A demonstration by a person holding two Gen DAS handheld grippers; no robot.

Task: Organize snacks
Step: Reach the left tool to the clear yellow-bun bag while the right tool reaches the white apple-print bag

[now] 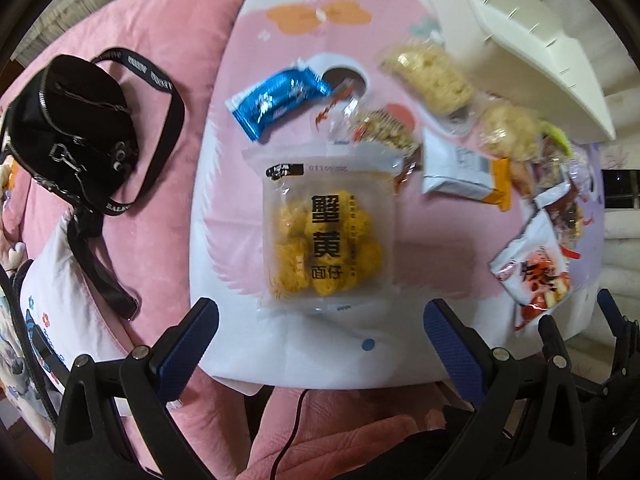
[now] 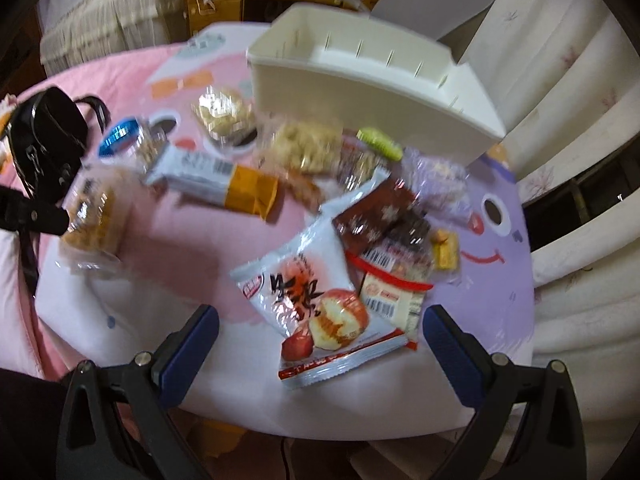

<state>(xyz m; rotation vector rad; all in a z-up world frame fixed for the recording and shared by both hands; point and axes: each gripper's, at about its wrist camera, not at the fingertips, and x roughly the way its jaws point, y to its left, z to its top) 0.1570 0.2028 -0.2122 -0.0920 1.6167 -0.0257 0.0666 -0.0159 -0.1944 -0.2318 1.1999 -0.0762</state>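
Snack packets [image 1: 326, 236], about a dozen, beside one white bin [image 2: 372, 80]; both tools [image 1: 320, 344] [image 2: 320, 344] released, empty.

The clear packet of yellow noodle snacks [image 1: 326, 236], lying near the left gripper on the pink cloth, carries large black Chinese characters reading 蟹黄面仔, and a printed number near its far edge that looks like 20260110 seen upside down. The strap of the black bag [image 1: 68, 132] to the left bears white lettering too small to read. The white and red packet [image 2: 316, 308] shows big black brush characters, blurred beyond reading. Barcodes show on the white and orange packet [image 2: 216, 180].
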